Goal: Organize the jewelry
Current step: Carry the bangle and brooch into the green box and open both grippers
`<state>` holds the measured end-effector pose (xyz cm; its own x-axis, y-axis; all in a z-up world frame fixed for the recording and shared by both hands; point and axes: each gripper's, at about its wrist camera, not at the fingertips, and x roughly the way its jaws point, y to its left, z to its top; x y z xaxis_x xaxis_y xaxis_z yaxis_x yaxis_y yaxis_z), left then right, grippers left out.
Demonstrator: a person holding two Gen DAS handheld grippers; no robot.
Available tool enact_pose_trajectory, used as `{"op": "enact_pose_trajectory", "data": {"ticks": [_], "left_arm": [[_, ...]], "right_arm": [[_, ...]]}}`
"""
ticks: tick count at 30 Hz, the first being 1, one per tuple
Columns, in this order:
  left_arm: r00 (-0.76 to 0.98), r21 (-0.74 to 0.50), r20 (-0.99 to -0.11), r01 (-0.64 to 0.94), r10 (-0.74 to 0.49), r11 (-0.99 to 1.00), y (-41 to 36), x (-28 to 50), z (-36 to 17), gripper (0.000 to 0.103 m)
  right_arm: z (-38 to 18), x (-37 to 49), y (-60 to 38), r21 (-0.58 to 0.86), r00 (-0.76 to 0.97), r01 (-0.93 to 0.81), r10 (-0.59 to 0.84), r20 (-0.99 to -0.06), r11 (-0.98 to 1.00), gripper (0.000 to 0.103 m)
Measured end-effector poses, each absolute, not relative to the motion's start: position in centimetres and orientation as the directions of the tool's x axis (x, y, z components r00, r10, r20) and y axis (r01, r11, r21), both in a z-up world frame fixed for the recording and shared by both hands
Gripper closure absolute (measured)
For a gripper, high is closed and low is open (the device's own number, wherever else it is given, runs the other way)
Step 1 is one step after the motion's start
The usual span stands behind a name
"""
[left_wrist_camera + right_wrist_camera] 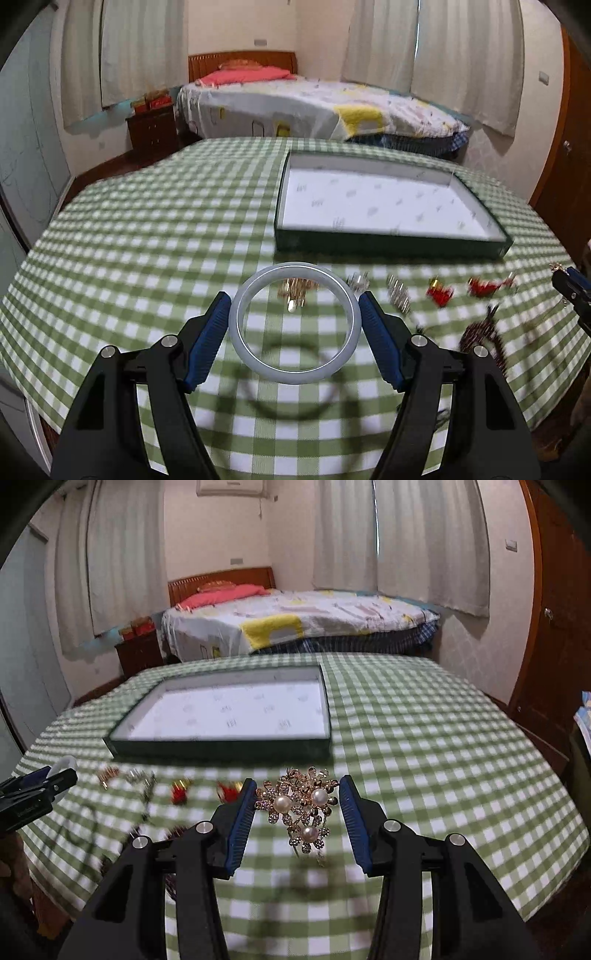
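Left claw (pixel 294 325) clamping pale translucent bangle (pixel 242 321), right claw (pixel 297 814) clamping gold pearl-flower brooch (pixel 301 808), above checked tablecloth (pixel 424 760)

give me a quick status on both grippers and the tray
Left gripper shut on pale bangle, lifted. Right gripper shut on pearl brooch, lifted. Tray empty, path clear.
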<state>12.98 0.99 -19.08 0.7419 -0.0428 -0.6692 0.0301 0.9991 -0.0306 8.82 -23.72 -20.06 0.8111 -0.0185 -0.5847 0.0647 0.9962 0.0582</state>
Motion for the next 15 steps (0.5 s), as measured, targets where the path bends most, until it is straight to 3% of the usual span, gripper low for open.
{"op": "enact_pose_trajectory", "data": {"ticks": [15], "left_arm": [[0.843,-0.004,-0.530,0.109,-0.094,0.994,-2.5,20.1,-12.5,0.034]], "right_arm": [[-12.9,16.4,-22.8,0.097,0.903,-0.016,0.056,-0.425,0.995,0.057]]}}
